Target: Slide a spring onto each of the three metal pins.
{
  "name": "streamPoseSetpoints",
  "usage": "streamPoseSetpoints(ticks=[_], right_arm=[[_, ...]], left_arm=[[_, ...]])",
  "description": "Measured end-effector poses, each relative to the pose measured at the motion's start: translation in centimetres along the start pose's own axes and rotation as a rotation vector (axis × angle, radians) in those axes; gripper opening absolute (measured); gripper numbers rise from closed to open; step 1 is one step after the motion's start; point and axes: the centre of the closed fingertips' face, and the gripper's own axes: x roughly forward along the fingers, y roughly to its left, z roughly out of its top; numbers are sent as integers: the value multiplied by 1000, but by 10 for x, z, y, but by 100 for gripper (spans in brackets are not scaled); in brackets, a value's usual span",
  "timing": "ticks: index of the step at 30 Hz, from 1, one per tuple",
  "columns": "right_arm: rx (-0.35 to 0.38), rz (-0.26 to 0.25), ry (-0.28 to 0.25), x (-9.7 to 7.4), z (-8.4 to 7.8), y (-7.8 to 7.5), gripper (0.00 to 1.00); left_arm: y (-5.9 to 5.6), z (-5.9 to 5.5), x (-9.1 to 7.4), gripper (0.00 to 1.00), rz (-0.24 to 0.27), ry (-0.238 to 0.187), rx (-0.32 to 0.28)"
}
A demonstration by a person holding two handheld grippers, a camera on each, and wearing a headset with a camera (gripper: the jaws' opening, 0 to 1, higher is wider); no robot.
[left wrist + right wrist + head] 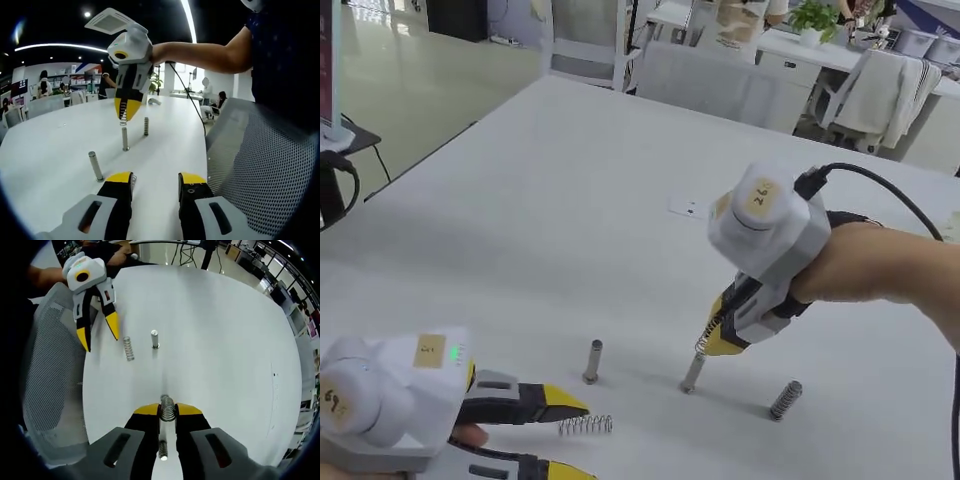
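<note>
Three pins point(592, 362), head view: spring point(701, 347) pinched in right tongs point(713, 342) at top of middle pin point(692, 376), aligned w/ it for threading. Left gripper view: left tongs point(155, 181) wide, empty, short of middle pin. Right gripper view: loose spring point(129, 348) on tabletop point(225, 340) beyond middle pin.

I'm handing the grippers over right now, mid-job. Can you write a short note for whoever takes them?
Right gripper: shut on a spring, held at the top of the middle pin, not yet slid down.
Left gripper: open and empty, beside the loose spring lying on the table.
Done: one pin, the finished pin, carries its spring.
Left: seat the held spring on the middle pin, then pick up the loose spring and slide it onto the bare pin.
</note>
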Motion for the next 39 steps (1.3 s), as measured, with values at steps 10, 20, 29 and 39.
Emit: streamPoseSetpoints(ticks=[10,20,29,39], right_arm=[[-3,7,13,4,-1,1,9],[0,9,20,5,-3,0,9],[0,18,30,10,-4,1,9],[6,31,37,17,-7,2,9]], left_arm=[[6,-4,-8,36,35,-14,-39],[16,-1,-15,50,90,-35,-67],[23,1,-18,65,127,-52,-98],[25,2,-19,72,139,-60,-111]])
